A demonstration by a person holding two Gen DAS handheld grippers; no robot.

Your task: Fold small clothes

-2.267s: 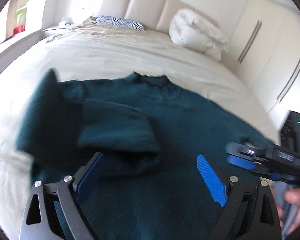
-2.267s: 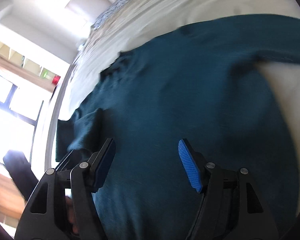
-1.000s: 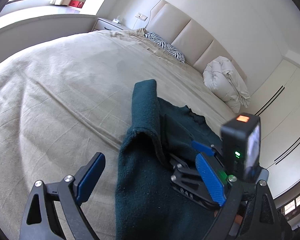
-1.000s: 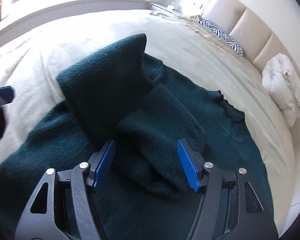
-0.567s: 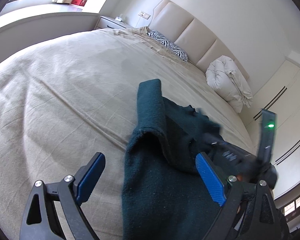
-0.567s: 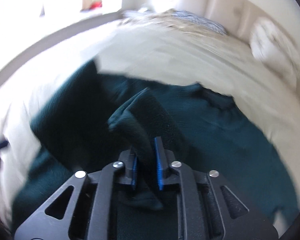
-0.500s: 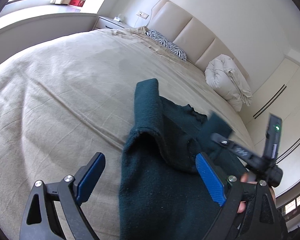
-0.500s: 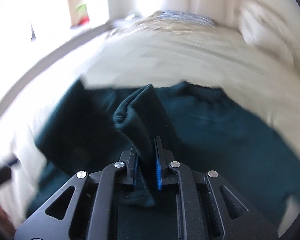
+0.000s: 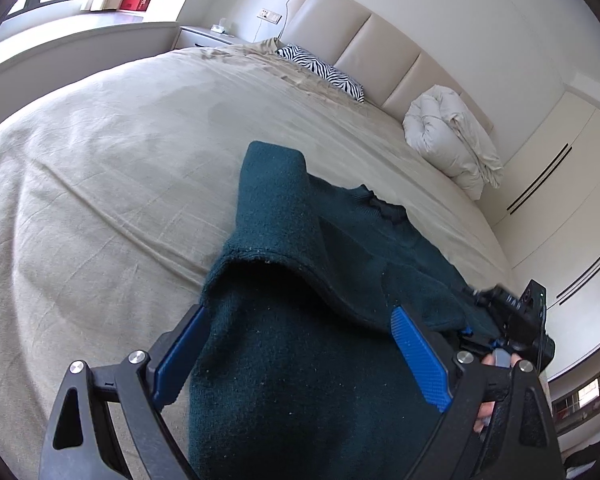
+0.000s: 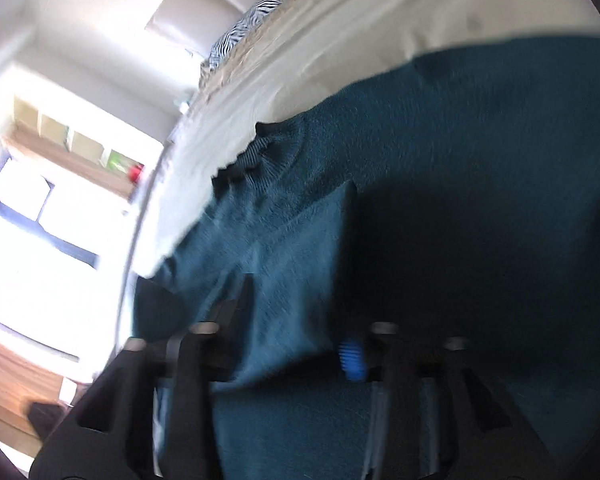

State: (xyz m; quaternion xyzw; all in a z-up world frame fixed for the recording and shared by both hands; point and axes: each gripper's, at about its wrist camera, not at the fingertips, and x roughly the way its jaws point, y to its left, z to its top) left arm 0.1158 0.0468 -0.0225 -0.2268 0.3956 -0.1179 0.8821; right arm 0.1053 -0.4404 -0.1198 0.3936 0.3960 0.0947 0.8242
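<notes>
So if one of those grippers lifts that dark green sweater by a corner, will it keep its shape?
Probably not. The sweater looks floppy: its folded sleeve sags and curls over on the bed. The thick fuzzy knit should grip rather than slip, and it likely has some weight.

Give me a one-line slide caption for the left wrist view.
Open left gripper hovering over a dark teal sweater spread on a beige bed, one sleeve folded up.
</notes>
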